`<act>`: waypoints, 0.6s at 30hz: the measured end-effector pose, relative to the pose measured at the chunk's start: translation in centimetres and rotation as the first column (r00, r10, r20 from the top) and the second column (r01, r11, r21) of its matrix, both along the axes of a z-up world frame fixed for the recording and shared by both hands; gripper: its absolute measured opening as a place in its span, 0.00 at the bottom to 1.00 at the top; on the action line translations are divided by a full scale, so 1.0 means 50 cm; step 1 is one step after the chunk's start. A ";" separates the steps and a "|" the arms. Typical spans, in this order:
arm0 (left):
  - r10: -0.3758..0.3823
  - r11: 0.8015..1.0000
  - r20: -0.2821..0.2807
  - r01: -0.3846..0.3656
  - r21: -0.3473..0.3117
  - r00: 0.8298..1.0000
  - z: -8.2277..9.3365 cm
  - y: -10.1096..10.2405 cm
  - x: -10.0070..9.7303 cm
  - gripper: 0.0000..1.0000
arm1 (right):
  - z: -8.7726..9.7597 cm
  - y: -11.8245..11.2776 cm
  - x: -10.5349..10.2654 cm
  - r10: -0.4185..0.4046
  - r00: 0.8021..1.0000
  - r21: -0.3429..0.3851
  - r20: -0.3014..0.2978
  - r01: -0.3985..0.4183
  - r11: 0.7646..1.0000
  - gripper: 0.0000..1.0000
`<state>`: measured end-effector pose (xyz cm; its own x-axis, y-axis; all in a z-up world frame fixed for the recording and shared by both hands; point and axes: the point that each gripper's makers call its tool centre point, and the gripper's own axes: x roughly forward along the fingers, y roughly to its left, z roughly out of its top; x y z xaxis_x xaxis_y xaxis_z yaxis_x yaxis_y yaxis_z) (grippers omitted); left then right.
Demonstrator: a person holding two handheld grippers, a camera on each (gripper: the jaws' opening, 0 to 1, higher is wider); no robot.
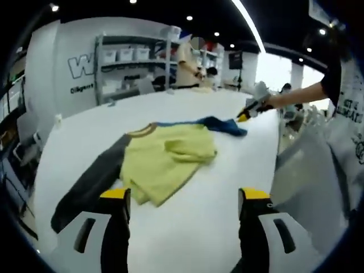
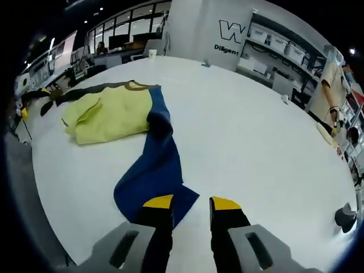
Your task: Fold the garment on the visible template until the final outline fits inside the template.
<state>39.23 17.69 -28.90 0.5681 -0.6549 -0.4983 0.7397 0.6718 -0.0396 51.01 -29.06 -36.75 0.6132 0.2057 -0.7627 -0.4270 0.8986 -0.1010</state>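
A: Where is the garment (image 1: pixel 165 159) lying?
B: Out on the white counter (image 1: pixel 199 227). Its yellow body is bunched and partly folded over itself, the grey sleeve (image 1: pixel 91 185) runs out straight toward the counter's edge, and the blue sleeve (image 2: pixel 156 165) stretches the other way.

A: And the right gripper (image 2: pixel 190 203)?
B: In the right gripper view its yellow-tipped jaws rise at the end of the blue sleeve. One jaw overlaps the cuff, the other stands over bare counter, with a narrow gap between them. I cannot tell whether they pinch the cloth. In the left gripper view that gripper sits at the far end of the blue sleeve, held on an outstretched arm.

A: The left gripper (image 1: pixel 185 196)?
B: Jaws spread wide, nothing between them, poised just short of the yellow hem.

A: What lies around?
B: Shelving (image 1: pixel 133 62) with white bins against a wall with lettering, and a person (image 1: pixel 186 62) standing beyond the counter's far end.
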 end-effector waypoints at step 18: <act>0.121 0.989 0.033 -0.118 -0.090 0.992 0.079 0.022 -0.012 0.75 | -0.044 0.016 0.013 0.053 0.993 0.042 -0.108 -0.049 0.998 0.08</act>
